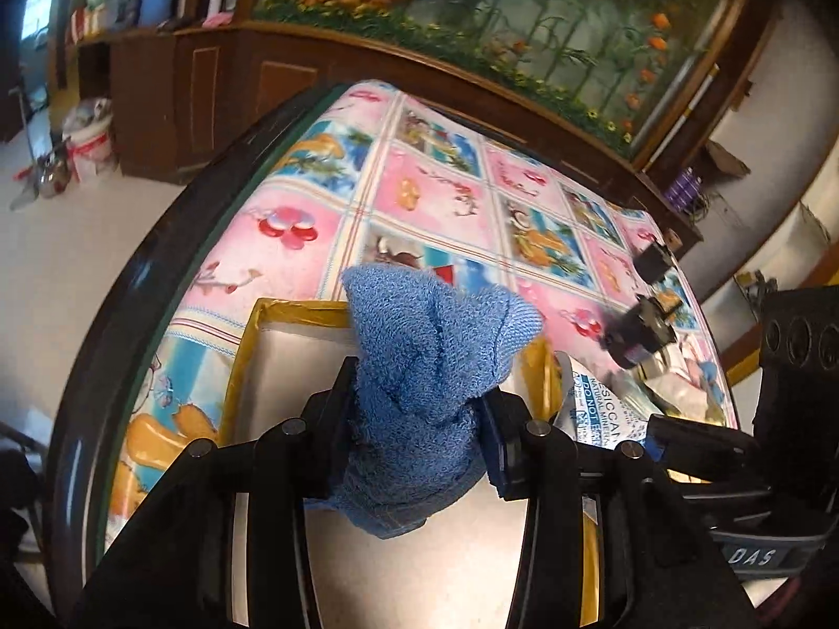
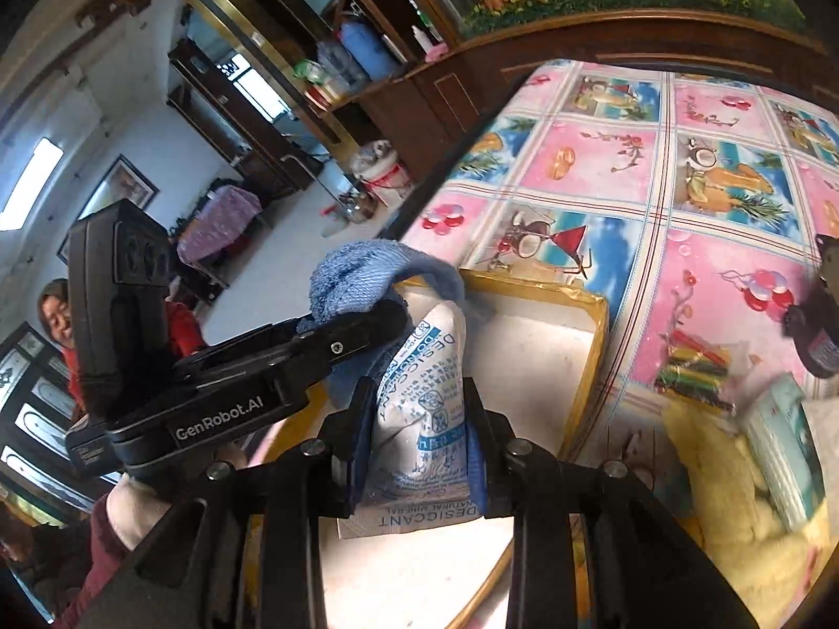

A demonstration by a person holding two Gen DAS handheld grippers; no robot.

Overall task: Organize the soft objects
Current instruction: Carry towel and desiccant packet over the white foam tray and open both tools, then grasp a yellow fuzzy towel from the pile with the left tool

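My left gripper (image 1: 419,403) is shut on a bunched blue towel (image 1: 430,356) and holds it above a shallow white tray with a yellow rim (image 1: 262,314). The towel also shows in the right wrist view (image 2: 356,278), held in the left gripper (image 2: 367,325). My right gripper (image 2: 419,414) is shut on a white desiccant packet with blue print (image 2: 425,393), held upright over the same tray (image 2: 592,346). The packet shows in the left wrist view (image 1: 603,409) at the tray's right edge.
The table carries a pink and blue patterned cloth (image 1: 435,194). To the right of the tray lie a yellow plush piece (image 2: 734,487), a multicoloured packet (image 2: 692,367), a teal box (image 2: 786,445) and a dark bottle (image 2: 818,335). A wooden cabinet (image 1: 220,89) stands behind.
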